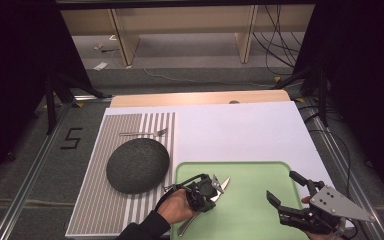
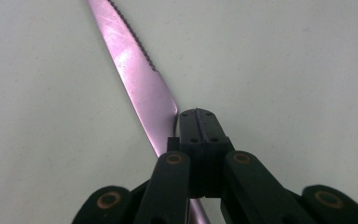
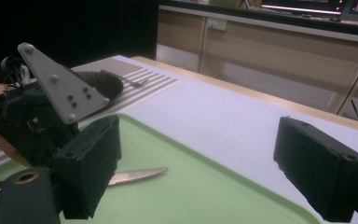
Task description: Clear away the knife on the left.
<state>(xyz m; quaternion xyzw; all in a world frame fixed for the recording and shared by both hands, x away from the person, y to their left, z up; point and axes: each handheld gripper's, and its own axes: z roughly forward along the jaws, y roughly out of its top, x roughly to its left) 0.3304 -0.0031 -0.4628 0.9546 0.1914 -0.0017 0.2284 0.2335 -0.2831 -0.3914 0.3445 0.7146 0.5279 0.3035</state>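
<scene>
On the near part of the table, a green tray (image 1: 260, 172) lies on a white sheet (image 1: 240, 130). The left gripper (image 1: 211, 187) is over the tray's left end, its two jaws pressed together on a table knife (image 1: 219, 189). In the left gripper view the knife (image 2: 140, 79) runs up and away from the closed jaws, with its serrated edge on the right side of the blade. In the high view the knife's handle reaches back toward the near edge of the tray, below the person's left hand (image 1: 176, 207).

The right gripper (image 1: 286, 192) is over the tray's right end with its jaws wide apart and nothing between them. Its view looks across the tray (image 3: 205, 186) at the left gripper (image 3: 42, 116) and the knife blade (image 3: 137, 176) just above the green surface.

To the left of the tray lies a striped placemat (image 1: 92, 200). A dark grey, rounded, overturned bowl (image 1: 137, 165) rests on it, and a fork (image 1: 145, 133) lies beyond the bowl at the mat's far end. On the floor left of the table, black tape forms the figure "5" (image 1: 72, 138).
</scene>
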